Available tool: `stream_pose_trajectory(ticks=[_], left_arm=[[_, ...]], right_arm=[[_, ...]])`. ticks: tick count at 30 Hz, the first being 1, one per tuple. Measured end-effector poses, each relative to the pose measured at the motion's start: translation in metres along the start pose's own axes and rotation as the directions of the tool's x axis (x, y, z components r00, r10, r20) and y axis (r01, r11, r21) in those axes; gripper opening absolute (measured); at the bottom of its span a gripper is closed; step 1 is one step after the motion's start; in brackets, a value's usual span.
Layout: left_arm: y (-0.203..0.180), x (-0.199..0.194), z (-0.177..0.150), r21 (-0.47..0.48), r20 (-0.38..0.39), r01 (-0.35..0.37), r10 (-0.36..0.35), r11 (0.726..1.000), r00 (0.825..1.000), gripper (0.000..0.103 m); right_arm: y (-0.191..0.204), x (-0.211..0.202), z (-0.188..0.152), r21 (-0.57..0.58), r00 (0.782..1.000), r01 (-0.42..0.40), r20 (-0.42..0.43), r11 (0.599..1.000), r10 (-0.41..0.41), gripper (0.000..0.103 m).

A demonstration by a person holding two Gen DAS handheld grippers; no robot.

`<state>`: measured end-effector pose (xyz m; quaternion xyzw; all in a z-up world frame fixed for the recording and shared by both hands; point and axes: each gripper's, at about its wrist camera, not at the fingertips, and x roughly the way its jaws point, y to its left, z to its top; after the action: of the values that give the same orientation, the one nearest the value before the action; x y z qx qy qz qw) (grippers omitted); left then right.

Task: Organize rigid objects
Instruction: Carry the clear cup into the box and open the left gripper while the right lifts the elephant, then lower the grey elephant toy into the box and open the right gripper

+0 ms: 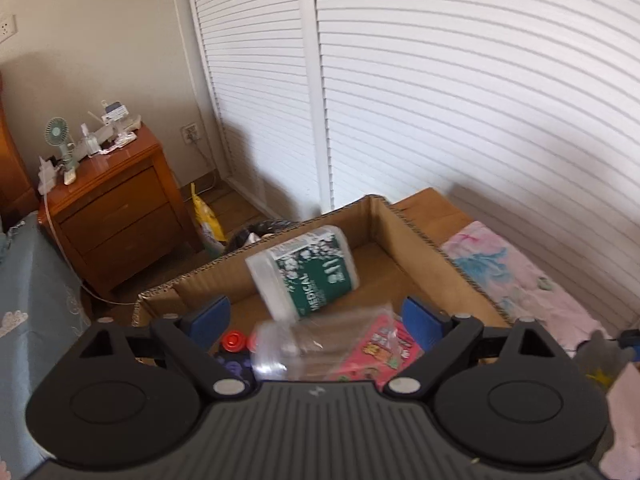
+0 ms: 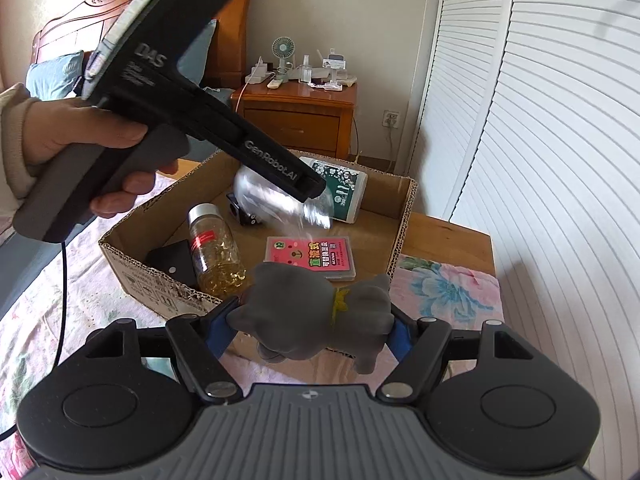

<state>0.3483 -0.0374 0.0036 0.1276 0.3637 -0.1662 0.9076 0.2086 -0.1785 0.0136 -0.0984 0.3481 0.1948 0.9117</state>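
Note:
An open cardboard box sits on the bed. My left gripper hangs over it, open. A clear plastic bottle shows blurred just below the blue pads, and neither pad presses on it. In the box lie a white tub with a green label, a pink card case, an amber bottle with a silver cap and small black items. My right gripper is at the box's near edge, shut on a grey cat toy.
A person's hand holds the left gripper. The box rests partly on a floral sheet and a wooden surface. A wooden nightstand with a small fan stands behind. White louvred doors fill the right side.

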Motion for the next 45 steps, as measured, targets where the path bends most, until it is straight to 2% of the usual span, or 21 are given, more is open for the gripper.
stream_pose_trajectory(ticks=[5,10,15,23,29,30,33,45], left_arm=[[0.007,-0.017,-0.017,0.015,0.018,-0.017,0.017,1.0,1.0,0.098],[0.024,-0.055,-0.043,-0.018,0.052,-0.006,0.007,1.0,0.999,0.102],[0.031,-0.095,-0.077,-0.043,0.07,-0.015,0.018,0.999,0.997,0.102],[0.027,-0.138,-0.13,-0.06,0.094,-0.083,0.088,0.995,0.992,0.102],[0.021,-0.148,-0.156,-0.093,0.072,-0.034,0.04,0.995,0.997,0.102],[0.02,-0.149,-0.158,-0.092,0.071,-0.029,0.035,0.995,0.997,0.102],[0.015,-0.152,-0.166,-0.08,0.08,-0.053,0.059,0.995,0.995,0.102],[0.008,-0.158,-0.184,-0.109,0.043,-0.03,0.034,0.994,0.998,0.102]], right_arm=[[-0.001,0.003,0.001,0.003,1.0,0.005,-0.012,1.0,-0.005,0.078],[0.001,0.006,0.008,0.0,1.0,0.011,-0.021,1.0,-0.011,0.078],[0.002,0.009,0.018,0.011,0.999,0.021,-0.03,1.0,-0.021,0.078],[0.004,0.022,0.041,0.024,0.997,0.052,-0.054,0.998,-0.051,0.078],[0.005,0.036,0.061,0.034,0.996,0.079,-0.052,0.996,-0.078,0.078],[0.006,0.04,0.064,0.037,0.995,0.087,-0.053,0.996,-0.085,0.081],[0.006,0.047,0.068,0.047,0.993,0.11,-0.057,0.993,-0.108,0.103],[0.028,0.007,0.026,0.101,0.994,0.099,-0.055,0.99,-0.094,0.103]])
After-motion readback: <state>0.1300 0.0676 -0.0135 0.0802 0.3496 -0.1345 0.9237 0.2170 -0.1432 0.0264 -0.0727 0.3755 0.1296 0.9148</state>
